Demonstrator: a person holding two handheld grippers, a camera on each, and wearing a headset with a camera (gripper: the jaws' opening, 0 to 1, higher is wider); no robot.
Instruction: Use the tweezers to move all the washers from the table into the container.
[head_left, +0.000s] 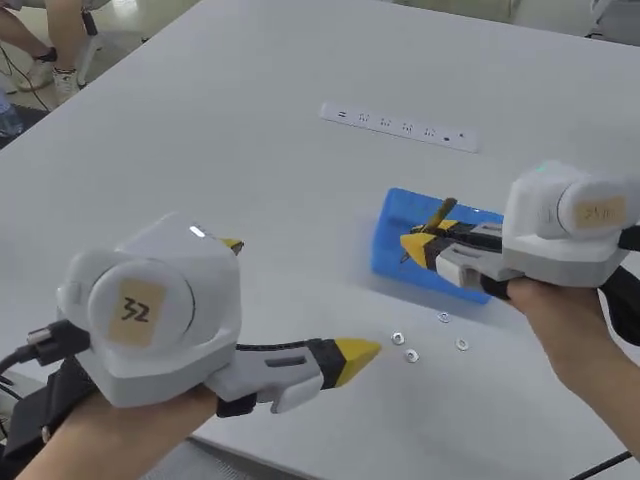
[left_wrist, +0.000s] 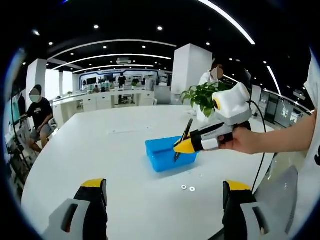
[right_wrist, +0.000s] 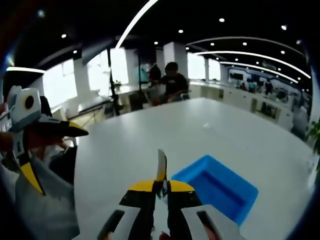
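Head view: right claw (head_left: 415, 245) clamps tweezers (head_left: 440, 214) above blue container (head_left: 392, 228); washers (head_left: 412, 355) lie on table (head_left: 250, 120) just beside it | left gripper view: tweezers slant steeply, tips down into container; left claw (left_wrist: 164, 186) wide | right gripper view: tweezers run straight ahead along jaws.

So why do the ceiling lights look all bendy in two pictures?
Left gripper view: fisheye lens bends the ceiling lights into arcs. Right gripper view: same bending, tweezers blurry up close. Head view: straight table edges, blur round the blue container.
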